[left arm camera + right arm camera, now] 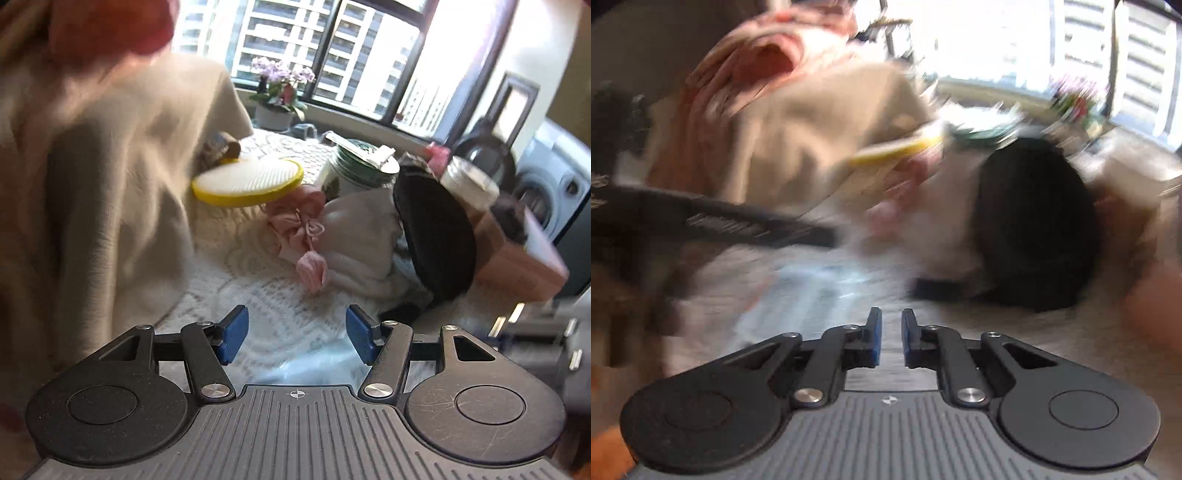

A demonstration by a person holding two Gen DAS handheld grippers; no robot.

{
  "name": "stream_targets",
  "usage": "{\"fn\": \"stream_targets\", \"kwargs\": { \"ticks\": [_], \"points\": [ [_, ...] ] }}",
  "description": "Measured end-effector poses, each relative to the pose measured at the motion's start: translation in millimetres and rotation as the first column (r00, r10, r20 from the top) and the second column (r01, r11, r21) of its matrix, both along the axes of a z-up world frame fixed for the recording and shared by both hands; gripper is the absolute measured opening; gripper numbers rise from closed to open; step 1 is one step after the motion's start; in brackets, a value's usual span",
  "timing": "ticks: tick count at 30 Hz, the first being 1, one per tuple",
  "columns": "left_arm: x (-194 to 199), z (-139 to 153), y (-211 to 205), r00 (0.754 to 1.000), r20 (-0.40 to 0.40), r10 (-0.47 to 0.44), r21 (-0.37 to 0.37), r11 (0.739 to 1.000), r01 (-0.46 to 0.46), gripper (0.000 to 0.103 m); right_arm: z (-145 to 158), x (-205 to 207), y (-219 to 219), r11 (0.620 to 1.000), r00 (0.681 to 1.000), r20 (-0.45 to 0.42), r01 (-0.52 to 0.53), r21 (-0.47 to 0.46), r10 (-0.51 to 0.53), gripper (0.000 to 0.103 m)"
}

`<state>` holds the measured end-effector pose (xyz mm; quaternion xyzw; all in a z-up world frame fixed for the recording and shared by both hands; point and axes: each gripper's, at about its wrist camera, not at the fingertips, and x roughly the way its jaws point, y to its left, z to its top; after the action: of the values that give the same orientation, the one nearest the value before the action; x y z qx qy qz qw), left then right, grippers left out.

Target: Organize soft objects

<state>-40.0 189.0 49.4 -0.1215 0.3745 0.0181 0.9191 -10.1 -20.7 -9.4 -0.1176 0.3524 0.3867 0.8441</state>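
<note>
A large beige blanket (pixel 110 177) hangs at the left of the left wrist view; it also shows blurred in the right wrist view (pixel 798 140). A pink drawstring pouch (pixel 299 225) lies on a folded cream cloth (pixel 358 243). A black eye mask (pixel 436 232) leans at the right, and shows as a dark shape in the right wrist view (pixel 1034 229). A yellow-rimmed white round pad (pixel 247 181) lies behind the pouch. My left gripper (pixel 297 334) is open and empty above the white lace tablecloth (pixel 258 291). My right gripper (pixel 891 338) is nearly shut with nothing between its fingers.
A green-lidded jar (pixel 362 162), a second jar (pixel 469 181) and a cardboard box (pixel 517 254) stand behind the soft things. A potted flower (pixel 280 96) sits at the window. A black bar (pixel 720 218), probably the other gripper, crosses the left of the right wrist view.
</note>
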Motion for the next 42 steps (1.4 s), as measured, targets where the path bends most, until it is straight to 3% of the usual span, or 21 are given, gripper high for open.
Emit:
{"fn": "stream_targets", "kwargs": {
  "ticks": [1,3,5,7,10,12,13,17,25,28,32,39,42],
  "points": [
    [-7,5,-5,1.000,-0.007,-0.004,0.032,0.999,0.004,0.063,1,-1,-11,1.000,0.999,0.037,0.031,-0.004,-0.031,0.034],
    [-20,11,-14,1.000,-0.027,-0.003,0.086,0.996,0.006,0.063,5,4,-34,0.994,0.991,0.087,0.106,0.001,-0.105,0.048],
    [-31,12,-21,0.998,-0.055,0.011,0.107,0.994,-0.005,0.063,4,9,-56,0.982,0.972,0.144,0.191,-0.009,-0.187,0.049],
    [-37,7,-27,0.994,-0.106,0.019,0.076,0.997,-0.011,0.063,-1,16,-73,0.966,0.952,0.173,0.257,-0.012,-0.251,0.050],
    [-37,-2,-40,0.989,-0.149,-0.002,0.045,0.999,0.009,0.065,-14,26,-94,0.947,0.940,0.124,0.320,0.010,-0.319,0.051],
    [-30,-8,-52,0.988,-0.151,-0.010,0.087,0.996,0.023,0.074,-22,29,-104,0.938,0.936,0.071,0.345,0.020,-0.345,0.051],
    [-26,-9,-57,0.989,-0.148,-0.016,0.105,0.994,0.032,0.079,-24,27,-106,0.936,0.933,0.085,0.349,0.037,-0.351,0.055],
    [-7,-14,-76,0.991,-0.119,-0.066,0.138,0.987,0.082,0.080,-28,26,-102,0.938,0.932,0.102,0.346,0.021,-0.347,0.061],
    [-4,-24,-109,0.983,-0.100,-0.152,0.291,0.941,0.175,0.085,-35,28,-89,0.936,0.930,0.115,0.351,0.010,-0.350,0.070],
    [-6,-28,-113,0.982,-0.106,-0.157,0.296,0.937,0.182,0.089,-35,28,-89,0.934,0.927,0.115,0.358,0.004,-0.356,0.077],
    [-5,-30,-115,0.977,-0.110,-0.185,0.277,0.938,0.208,0.095,-36,29,-88,0.932,0.926,0.112,0.363,0.003,-0.361,0.080],
    [-2,-35,-99,0.979,-0.083,-0.187,0.200,0.959,0.200,0.096,-37,29,-87,0.939,0.935,0.101,0.343,-0.002,-0.341,0.090],
    [-3,-35,-99,0.978,-0.081,-0.194,0.206,0.956,0.207,0.095,-37,29,-83,0.947,0.944,0.096,0.320,-0.021,-0.317,0.096]
  ]
}}
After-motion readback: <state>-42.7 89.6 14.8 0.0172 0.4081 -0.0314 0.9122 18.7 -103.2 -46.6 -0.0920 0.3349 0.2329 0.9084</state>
